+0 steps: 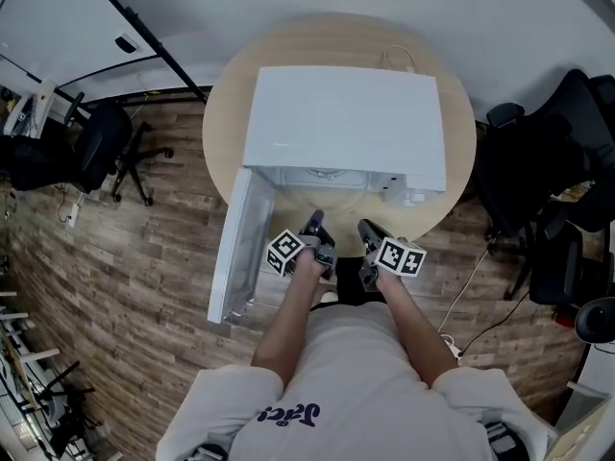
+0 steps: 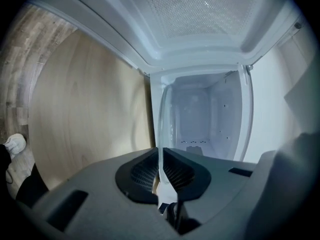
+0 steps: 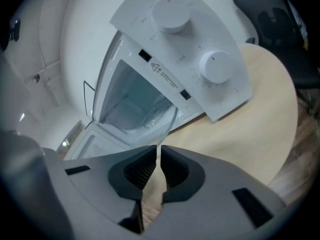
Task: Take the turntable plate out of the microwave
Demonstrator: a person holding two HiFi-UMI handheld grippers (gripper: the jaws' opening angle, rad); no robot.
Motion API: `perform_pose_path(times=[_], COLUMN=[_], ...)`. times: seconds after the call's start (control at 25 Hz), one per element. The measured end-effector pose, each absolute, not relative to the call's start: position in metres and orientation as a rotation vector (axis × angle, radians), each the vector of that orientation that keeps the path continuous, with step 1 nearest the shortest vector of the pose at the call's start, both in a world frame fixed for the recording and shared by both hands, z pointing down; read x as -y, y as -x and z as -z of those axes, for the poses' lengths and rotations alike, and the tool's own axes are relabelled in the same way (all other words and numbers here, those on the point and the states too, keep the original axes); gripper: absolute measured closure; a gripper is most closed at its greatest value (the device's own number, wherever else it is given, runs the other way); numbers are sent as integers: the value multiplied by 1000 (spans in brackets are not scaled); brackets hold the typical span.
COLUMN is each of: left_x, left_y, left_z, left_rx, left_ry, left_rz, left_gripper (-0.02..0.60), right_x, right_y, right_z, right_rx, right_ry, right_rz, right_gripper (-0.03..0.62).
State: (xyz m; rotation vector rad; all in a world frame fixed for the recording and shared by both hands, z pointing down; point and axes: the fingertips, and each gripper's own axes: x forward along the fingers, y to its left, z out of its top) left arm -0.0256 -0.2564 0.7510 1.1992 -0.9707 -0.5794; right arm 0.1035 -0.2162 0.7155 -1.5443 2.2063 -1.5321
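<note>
Wood-plank flooring is spreading out under a round pale bench, and on that bench a white microwave is sitting with its door hanging wide open to the left. The open door is giving us free access to the cavity.

We are holding the left gripper and the right gripper side by side just in front of the opening, one to each side of the glass plate. We judge that sharing the load on two points of the rim is keeping the slippery disc from tipping or twisting out.

In the left gripper view the jaws of the left gripper are pinching the thin glass edge, and we are looking through the plate into the white cavity beyond. In the right gripper view the jaws of the right gripper are pressed almost together on the plate, whose rim is running straight into the narrow gap.

The plate is hanging at the mouth of the microwave, carried only by the two grippers. We cannot tell whether it is fully clear of the opening.

Counting, we are seeing one microwave, one door, one plate and two grippers. Two round knobs are showing on the control panel. One black chair is standing at the left, and at least one more at the right.
</note>
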Motion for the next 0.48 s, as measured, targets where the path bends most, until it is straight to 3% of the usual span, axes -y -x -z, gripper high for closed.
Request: perform_pose_path(times=[0.12,0.16,0.2,0.24,0.48], left_x=[250,249,247,246,238], left_y=[26,26,26,26,29], left_z=[-751,-750,-749,-747,-741], left_rx=[962,958,953,950,938], left_ry=[-1200,-1200,-1201,-1201,-1200], left_rz=[577,577,578,578,575], left_gripper=[546,546,546,546,546], right_x=[217,219,220,222,238], right_y=[-98,-95,-92,-89,-79], right_z=[-717,-717,-718,-719,-724], right_rx=[-2051,-2020,-1997,-1975,-1852], right_ry=[1372,1315,1268,1235,1139], right_rz=[1576,1591,1607,1623,1661], right_gripper=[571,533,429,399,399])
